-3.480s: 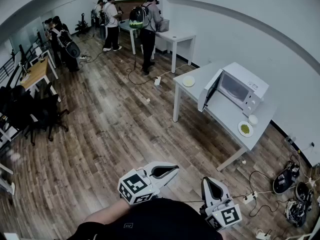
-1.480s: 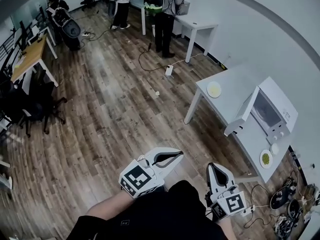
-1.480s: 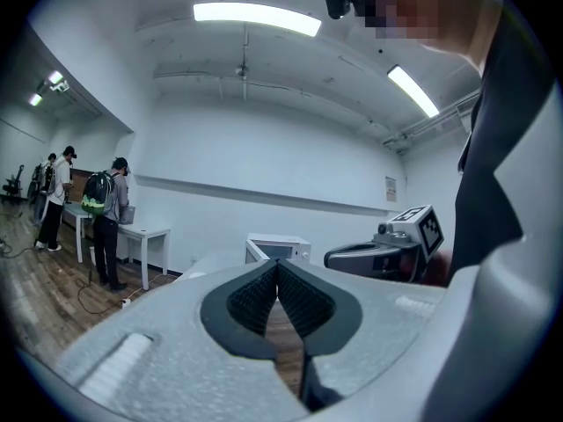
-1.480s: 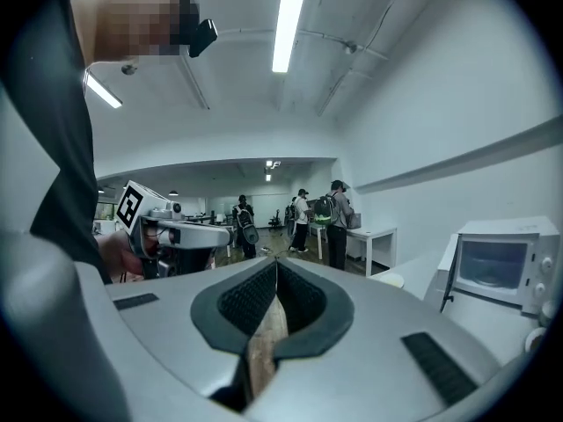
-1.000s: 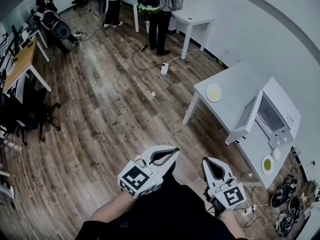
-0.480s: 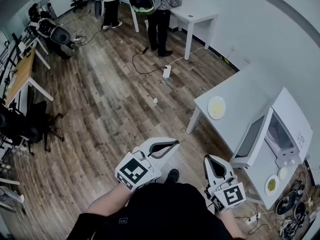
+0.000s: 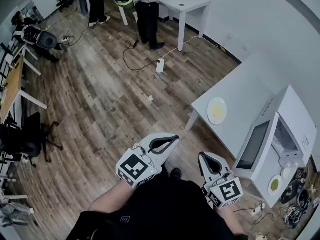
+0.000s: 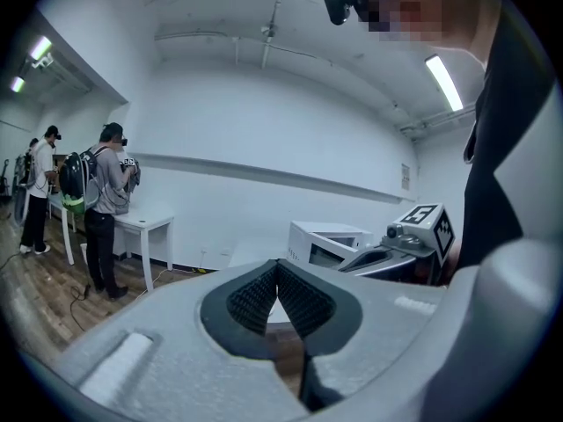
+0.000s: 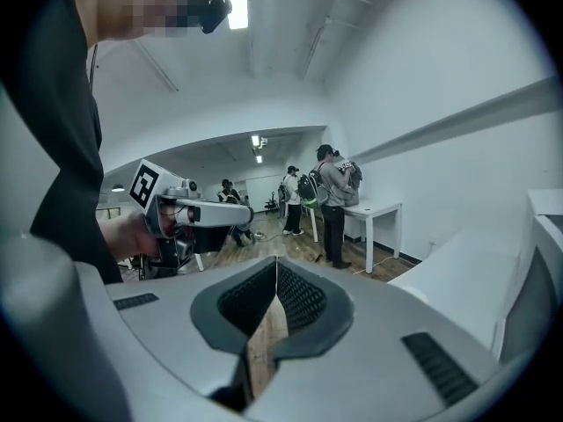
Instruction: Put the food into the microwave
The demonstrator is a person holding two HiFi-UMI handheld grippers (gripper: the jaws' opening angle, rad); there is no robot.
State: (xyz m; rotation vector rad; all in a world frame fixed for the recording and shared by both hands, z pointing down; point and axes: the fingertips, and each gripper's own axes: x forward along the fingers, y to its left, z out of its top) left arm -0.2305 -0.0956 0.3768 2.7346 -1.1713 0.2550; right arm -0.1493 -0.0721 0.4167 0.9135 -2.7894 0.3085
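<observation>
A white microwave (image 7: 292, 126) stands on a white table (image 7: 245, 91) at the right, its door (image 7: 254, 146) swung open. On the table to the left of the microwave lies a plate of yellow food (image 7: 217, 110). A plate of green food (image 7: 274, 185) sits at the microwave's other side. My left gripper (image 7: 175, 138) and right gripper (image 7: 203, 156) are held in front of my body over the floor, well short of the table. Both are shut and hold nothing. The left gripper (image 8: 277, 266) points toward the microwave (image 8: 330, 243). The right gripper (image 9: 276, 264) has the table (image 9: 457, 280) at its right.
Wooden floor lies between me and the table. People (image 7: 147, 9) stand by a second white table (image 7: 185, 4) at the back. A power strip (image 7: 160, 65) and cable lie on the floor there. Cables and devices (image 7: 295, 204) crowd the floor at the bottom right. A desk (image 7: 12, 79) and chair (image 7: 25, 139) stand at the left.
The table and microwave have come nearer and lower in the head view as I move toward them. Both grippers have kept their place before my body, shut and empty.
</observation>
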